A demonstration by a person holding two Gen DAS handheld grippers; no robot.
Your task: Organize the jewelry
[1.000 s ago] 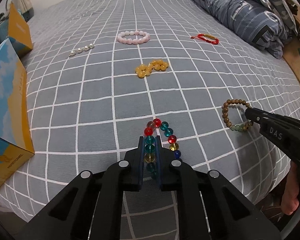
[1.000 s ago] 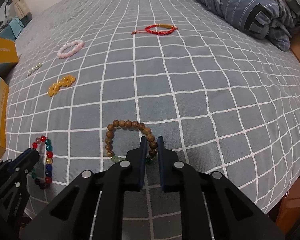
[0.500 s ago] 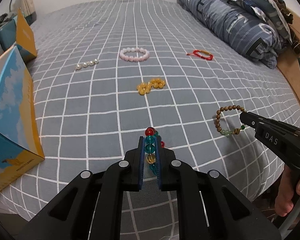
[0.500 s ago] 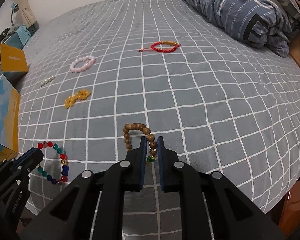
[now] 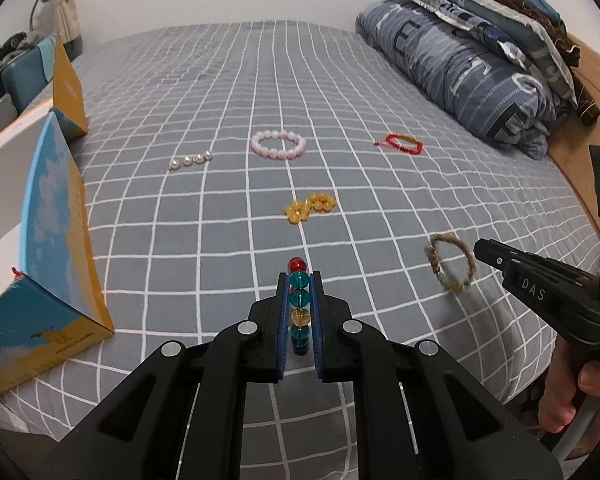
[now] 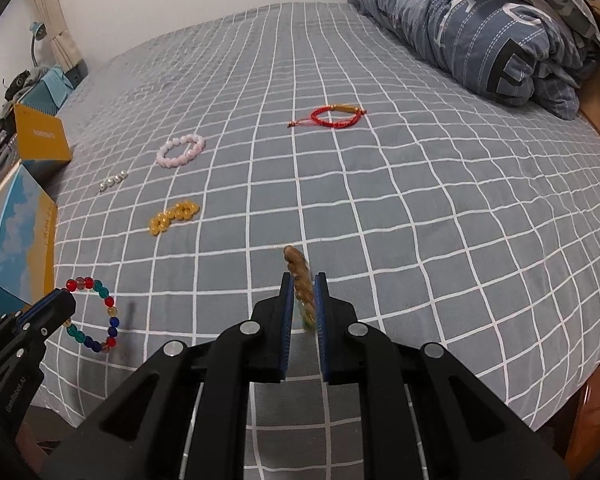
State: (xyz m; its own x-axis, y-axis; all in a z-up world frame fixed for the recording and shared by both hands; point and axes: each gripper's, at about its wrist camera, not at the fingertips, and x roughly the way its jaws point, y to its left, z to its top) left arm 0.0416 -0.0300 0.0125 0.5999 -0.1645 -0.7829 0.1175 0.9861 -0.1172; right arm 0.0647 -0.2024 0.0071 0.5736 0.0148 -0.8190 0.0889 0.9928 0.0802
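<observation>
Two bracelets hang above the bed's near edge: the left tool (image 5: 299,304) grips the colourful glass-bead bracelet (image 5: 299,300), the right tool (image 6: 303,304) grips the wooden-bead bracelet (image 6: 300,276). The open box (image 5: 40,216) lies toward the left edge, nearer the left tool.

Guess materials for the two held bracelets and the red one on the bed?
Multicolour bracelet: glossy see-through beads, probably glass or acrylic.
Brown bracelet: matte tan beads, likely wood; blurred, plus a few glossy green ones, maybe stone or glass.
Red bracelet: braided cord, with a smooth tan tube bead of unclear material.
</observation>
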